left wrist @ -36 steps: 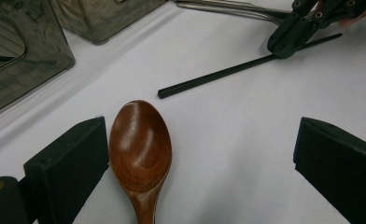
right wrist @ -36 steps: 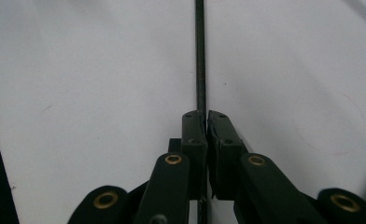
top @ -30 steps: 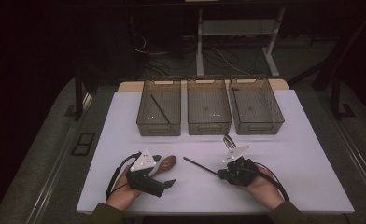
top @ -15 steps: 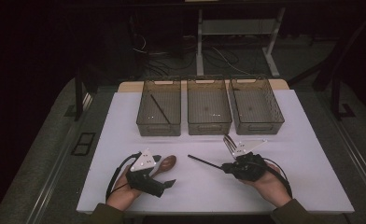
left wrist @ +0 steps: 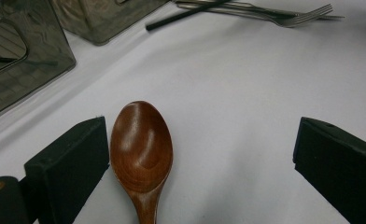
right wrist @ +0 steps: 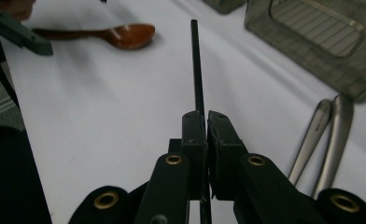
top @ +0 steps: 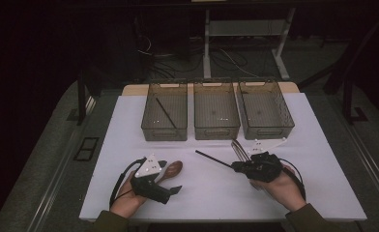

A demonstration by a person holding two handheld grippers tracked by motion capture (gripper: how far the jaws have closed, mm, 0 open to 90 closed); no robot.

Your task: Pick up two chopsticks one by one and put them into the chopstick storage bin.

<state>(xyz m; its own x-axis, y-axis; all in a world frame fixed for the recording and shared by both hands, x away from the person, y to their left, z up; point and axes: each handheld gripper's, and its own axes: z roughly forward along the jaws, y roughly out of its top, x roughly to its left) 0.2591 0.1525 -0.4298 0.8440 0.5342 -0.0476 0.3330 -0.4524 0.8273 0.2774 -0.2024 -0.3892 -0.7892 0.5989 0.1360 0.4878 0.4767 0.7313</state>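
Black chopstick [top: 213, 159] farther right, jaws clamped.

Probably a lab: cables [top: 226, 55], test table [top: 129, 125].

The left gripper [top: 170, 182] rests low at seven o'clock on the table, jaws spread wide, pointing toward three o'clock. The right gripper [top: 235, 166] sits at five o'clock, jaws pressed together, pointing toward ten o'clock, the hand [top: 280, 186] cupped behind it
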